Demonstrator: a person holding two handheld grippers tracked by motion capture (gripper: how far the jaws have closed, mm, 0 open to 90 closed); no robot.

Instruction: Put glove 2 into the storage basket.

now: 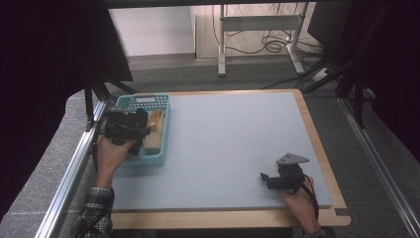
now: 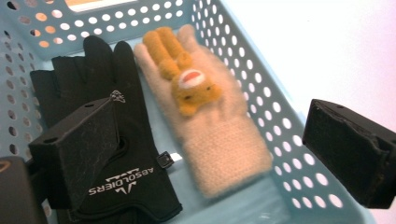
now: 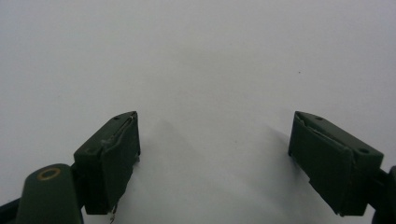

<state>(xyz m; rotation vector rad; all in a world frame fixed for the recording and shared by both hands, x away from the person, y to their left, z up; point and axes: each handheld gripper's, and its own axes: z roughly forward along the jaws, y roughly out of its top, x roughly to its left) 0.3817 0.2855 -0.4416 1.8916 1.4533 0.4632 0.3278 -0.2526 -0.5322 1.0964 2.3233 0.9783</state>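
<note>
A light blue perforated basket (image 1: 164, 130) stands at the table's left edge. In it lie a black glove (image 2: 135, 154) with white lettering and, beside it, a fuzzy beige glove (image 2: 219, 144) with an orange plush bear (image 2: 187, 84) on its back. My left gripper (image 1: 147, 130) hovers over the basket, held in a hand. In the left gripper view the left gripper (image 2: 210, 126) is open, one jaw over the black glove, the other over the basket wall (image 2: 261, 88). My right gripper (image 1: 265, 177) rests near the table's front right, and it (image 3: 215, 135) is open over the bare mat.
A pale grey mat (image 1: 228, 139) covers the wooden table (image 1: 317, 144). A metal rail (image 1: 69, 168) runs along the left side. Desk legs and cables (image 1: 267, 44) stand on the floor beyond the far edge.
</note>
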